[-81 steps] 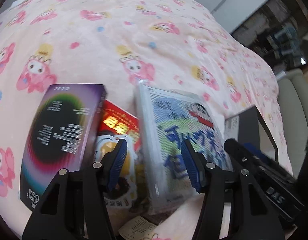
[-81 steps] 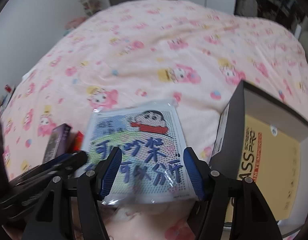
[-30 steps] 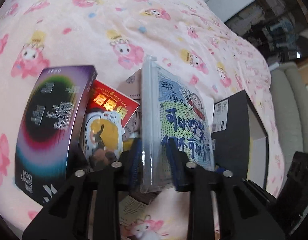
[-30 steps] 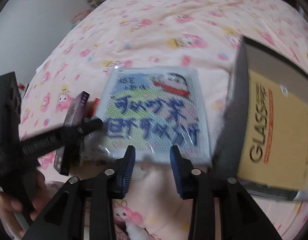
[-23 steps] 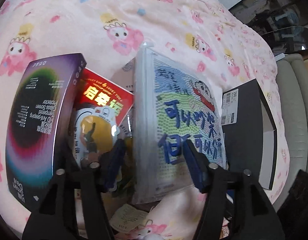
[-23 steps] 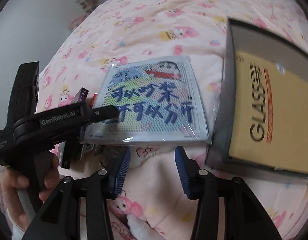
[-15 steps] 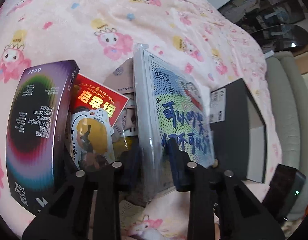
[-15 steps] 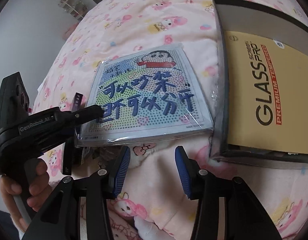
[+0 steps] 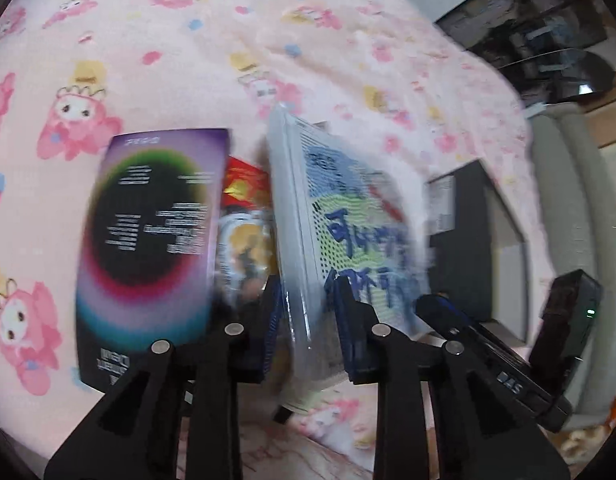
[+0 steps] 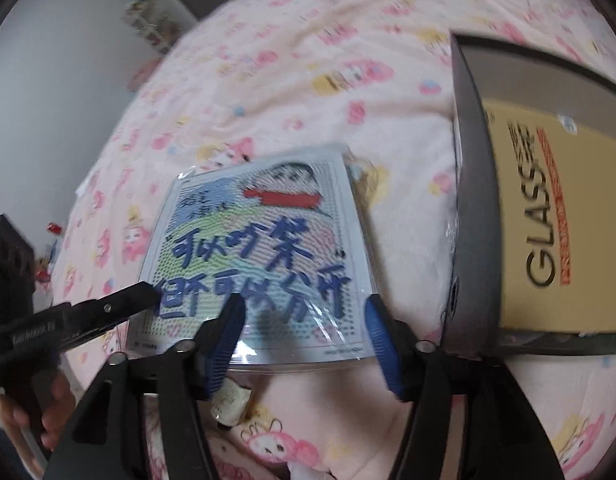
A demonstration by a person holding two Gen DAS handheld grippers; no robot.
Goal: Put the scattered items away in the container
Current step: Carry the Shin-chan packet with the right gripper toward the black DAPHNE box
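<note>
Pink cartoon-print blanket [image 10: 308, 60] over bed; shelves, wall behind. Left gripper [image 9: 310, 320] clamped on near edge of bead kit [image 10: 259, 264], kit lifted at angle over pile: purple box [image 9: 147, 240], red packet [image 9: 243, 184]. Right gripper [image 10: 299, 340] jaws just opened wide, nothing between pads, kit edge just ahead. Step, judged: carrying kit to black box [image 10: 472, 208] on right. Next: swing kit rightward, clear box's raised near wall, lay flat onto GLASS pack [image 10: 548, 232] inside. Open blanket beyond; right gripper crowds path.

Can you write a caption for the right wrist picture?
Open right gripper hovers by the cartoon packet pinched by the left gripper.
</note>
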